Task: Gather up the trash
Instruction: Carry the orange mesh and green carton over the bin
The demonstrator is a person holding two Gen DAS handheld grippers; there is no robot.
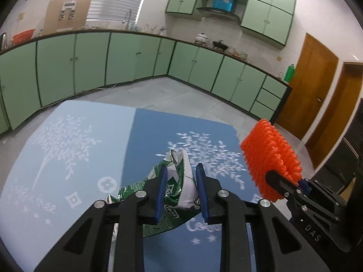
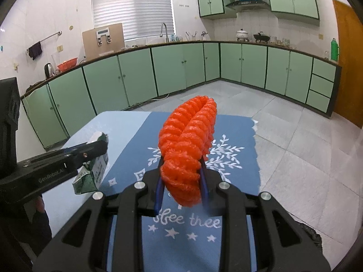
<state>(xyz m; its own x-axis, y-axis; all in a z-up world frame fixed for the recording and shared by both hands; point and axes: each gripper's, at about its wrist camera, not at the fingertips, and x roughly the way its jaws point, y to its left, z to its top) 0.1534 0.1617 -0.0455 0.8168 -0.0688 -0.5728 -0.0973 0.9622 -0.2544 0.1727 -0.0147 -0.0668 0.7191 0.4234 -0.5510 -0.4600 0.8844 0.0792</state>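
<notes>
On the far left of the left wrist view we see the kitchen counter (image 1: 68, 31) with an orange basin (image 1: 22, 35) and a brown board (image 1: 65, 14) leaning at the window blind. Below it stand the green cabinets (image 1: 90, 59), well apart from the table. The tablecloth (image 1: 68, 154) is light blue on the left half and darker blue on the right half, with white trees printed on it.

In the middle, our left gripper (image 1: 181, 174) is clamped on a crumpled green and white wrapper (image 1: 179, 181). The blue pads press both sides of it, and the wrapper hangs above the cloth, with its loose end trailing to the lower left.

Further right, our right gripper (image 2: 181, 176) is clamped on an orange foam net (image 2: 188, 145), folded in two and standing up between the pads, lifted over the dark blue part of the cloth. In the left wrist view this net (image 1: 270, 158) is just beside the wrapper, but they do not touch.

On the far right we see a green bottle (image 1: 289, 72) at the end of the counter, and a brown wooden door (image 1: 313, 86). Nothing lies on the cloth between the two grippers.
</notes>
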